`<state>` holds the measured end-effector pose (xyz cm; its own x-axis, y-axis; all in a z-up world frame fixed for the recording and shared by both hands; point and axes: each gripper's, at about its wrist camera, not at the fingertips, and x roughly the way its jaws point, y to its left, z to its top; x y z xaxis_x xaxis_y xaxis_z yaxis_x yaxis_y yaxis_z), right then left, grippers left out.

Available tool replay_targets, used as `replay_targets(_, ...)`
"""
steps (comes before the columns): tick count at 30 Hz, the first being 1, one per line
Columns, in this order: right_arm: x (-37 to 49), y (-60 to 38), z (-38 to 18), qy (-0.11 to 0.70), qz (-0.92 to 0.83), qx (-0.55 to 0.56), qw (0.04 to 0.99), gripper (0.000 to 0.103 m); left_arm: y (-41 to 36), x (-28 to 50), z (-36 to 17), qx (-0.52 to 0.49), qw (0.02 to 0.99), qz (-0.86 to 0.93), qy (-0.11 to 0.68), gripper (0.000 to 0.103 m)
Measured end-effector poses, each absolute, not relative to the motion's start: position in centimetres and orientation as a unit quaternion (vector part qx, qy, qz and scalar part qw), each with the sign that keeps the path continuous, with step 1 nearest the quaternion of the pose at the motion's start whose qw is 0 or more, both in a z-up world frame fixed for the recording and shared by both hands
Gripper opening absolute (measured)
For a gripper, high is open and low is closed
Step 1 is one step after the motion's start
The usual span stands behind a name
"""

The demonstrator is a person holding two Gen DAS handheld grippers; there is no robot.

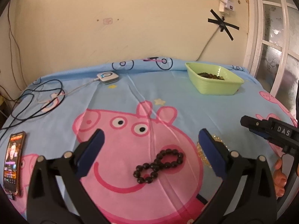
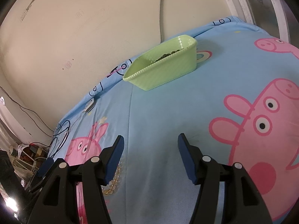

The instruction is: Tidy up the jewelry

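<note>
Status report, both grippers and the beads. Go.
Left gripper wide open, nothing held, dark bead bracelet on the sheet between its fingers. Right gripper open, empty. Green basket at far edge, beads already inside. Gold beads beside bracelet.

White letters "DAS" stand on the black body of the right claw (image 1: 249,126).

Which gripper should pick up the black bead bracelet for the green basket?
Left. The left gripper is open, with the black bead bracelet lying between its fingers. The right gripper faces bare sheet, nearer the green plastic basket.
</note>
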<state>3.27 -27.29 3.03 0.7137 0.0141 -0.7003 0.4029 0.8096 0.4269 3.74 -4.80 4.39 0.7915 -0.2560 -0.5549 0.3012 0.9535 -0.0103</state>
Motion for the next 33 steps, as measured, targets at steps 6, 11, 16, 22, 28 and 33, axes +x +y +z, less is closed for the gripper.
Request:
replay_targets(6,3.1,-27.3,3.1,0.357,-0.106,0.291,0.881,0.035,-5.0,3.7,4.4,0.045,0.945,-0.154,0.286,0.097)
replay_targets(11,3.1,-27.4,3.1,0.354,-0.101,0.294,0.882,0.036,-5.0,3.6,4.4,0.045,0.945,-0.153,0.287,0.097)
replay_targets(16,2.9,-27.3,3.3,0.352,-0.093,0.296,0.883,0.036,-4.7,3.5,4.5,0.038,0.948,-0.140,0.282,0.097)
replay_targets(22,3.8,-25.7,3.5,0.380,-0.037,0.264,0.886,0.030,-2.0,3.9,4.0,-0.017,0.941,-0.134,0.309,0.096)
replay_targets(28,6.0,-20.5,4.2,0.448,0.018,0.104,0.888,0.000,0.1,3.9,3.9,-0.082,0.921,-0.203,0.323,0.085)
replay_targets(33,7.1,-20.8,3.2,0.480,0.001,0.055,0.876,0.000,-2.8,5.0,3.8,-0.067,0.889,-0.256,0.373,0.055)
